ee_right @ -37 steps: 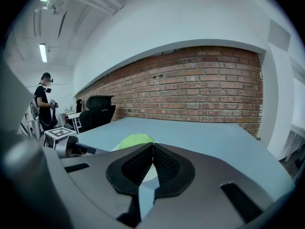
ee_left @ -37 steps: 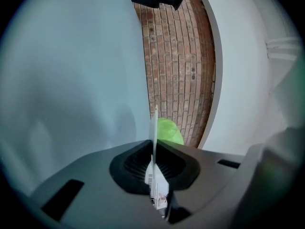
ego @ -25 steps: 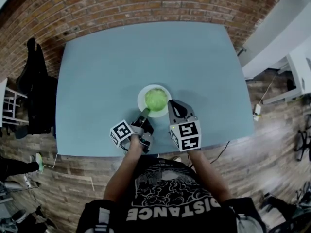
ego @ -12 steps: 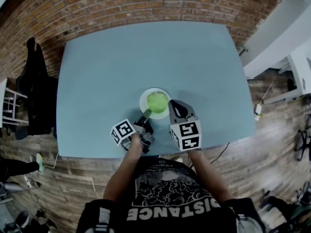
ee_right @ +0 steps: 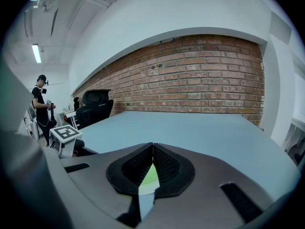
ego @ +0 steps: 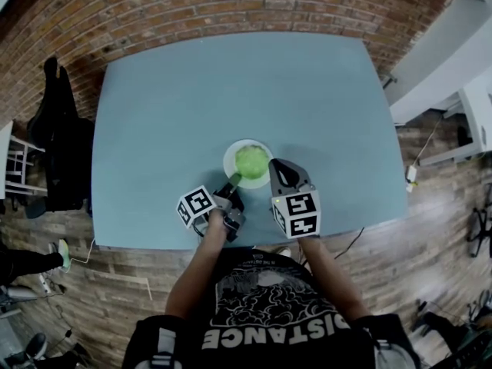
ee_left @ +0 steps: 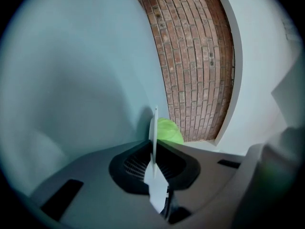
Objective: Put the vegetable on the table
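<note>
Since a second ago the plate with the vegetable on it has slid a touch to the right across the table, and both grippers have gone with it. Otherwise we see little change in how things lie.

We find the left gripper clamped on the near left rim of the plate. Its own view shows the jaws pressed onto the thin white edge, which stands between them edge-on, and the green vegetable bulges just beyond the jaw tips, on the far side of that rim.

We see the right gripper just beside the plate's right edge, its nose close to the vegetable. In the right gripper view its jaws meet at the tips with nothing held between them. A sliver of green shows through the gap behind the tips, and the blue table runs off to the brick wall.

The vegetable sits at the middle of the plate, not on the bare tabletop, near the table's front edge.
</note>
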Tool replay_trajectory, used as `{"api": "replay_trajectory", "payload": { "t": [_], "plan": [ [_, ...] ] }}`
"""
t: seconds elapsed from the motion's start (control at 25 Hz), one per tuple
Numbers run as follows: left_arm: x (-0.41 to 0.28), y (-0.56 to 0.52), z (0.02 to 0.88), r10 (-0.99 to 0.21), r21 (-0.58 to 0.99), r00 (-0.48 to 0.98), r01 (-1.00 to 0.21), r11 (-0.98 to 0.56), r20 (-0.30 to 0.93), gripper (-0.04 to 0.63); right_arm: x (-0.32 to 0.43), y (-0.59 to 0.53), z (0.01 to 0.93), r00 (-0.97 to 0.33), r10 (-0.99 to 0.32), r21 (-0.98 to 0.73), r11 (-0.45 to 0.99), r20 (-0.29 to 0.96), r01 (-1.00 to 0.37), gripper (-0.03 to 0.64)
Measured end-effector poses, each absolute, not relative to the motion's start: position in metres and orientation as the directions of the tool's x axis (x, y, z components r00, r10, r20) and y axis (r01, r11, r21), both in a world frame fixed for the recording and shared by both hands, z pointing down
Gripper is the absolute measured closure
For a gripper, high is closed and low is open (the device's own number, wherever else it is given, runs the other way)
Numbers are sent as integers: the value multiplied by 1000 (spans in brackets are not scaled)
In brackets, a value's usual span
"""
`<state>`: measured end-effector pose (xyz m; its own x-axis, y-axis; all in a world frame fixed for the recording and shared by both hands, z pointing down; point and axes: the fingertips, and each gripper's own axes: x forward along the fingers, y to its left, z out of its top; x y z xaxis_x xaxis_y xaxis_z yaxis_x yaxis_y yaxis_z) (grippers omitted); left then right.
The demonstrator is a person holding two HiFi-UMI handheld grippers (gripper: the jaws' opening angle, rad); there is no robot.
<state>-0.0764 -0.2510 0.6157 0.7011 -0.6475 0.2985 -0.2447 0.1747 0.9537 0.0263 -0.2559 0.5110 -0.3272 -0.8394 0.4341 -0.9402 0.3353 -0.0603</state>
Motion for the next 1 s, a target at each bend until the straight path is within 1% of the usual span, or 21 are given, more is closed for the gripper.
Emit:
{"api": "replay_trajectory", "payload": {
  "t": [0.12,0.28,0.44,0.8,1.0],
  "plan": [
    [-77,-251,619,-640,948,701,-260,183,315,572,25,-255,515,-328,-835,-65,335,443,-940,607],
    [-80,-248,624,-608,920,696,-348,181,383,571,22,-256,516,-333,-829,-66,341,448,-938,607],
    [-78,-248,626,-589,903,693,-388,182,416,571,21,-258,519,-341,-822,-70,349,455,-935,607],
    [-84,-249,632,-544,819,641,-549,168,542,561,22,-257,524,-345,-814,-76,352,466,-933,607],
    [-87,-254,628,-536,747,589,-653,126,605,549,28,-257,527,-343,-811,-78,349,473,-934,607]
  ]
}}
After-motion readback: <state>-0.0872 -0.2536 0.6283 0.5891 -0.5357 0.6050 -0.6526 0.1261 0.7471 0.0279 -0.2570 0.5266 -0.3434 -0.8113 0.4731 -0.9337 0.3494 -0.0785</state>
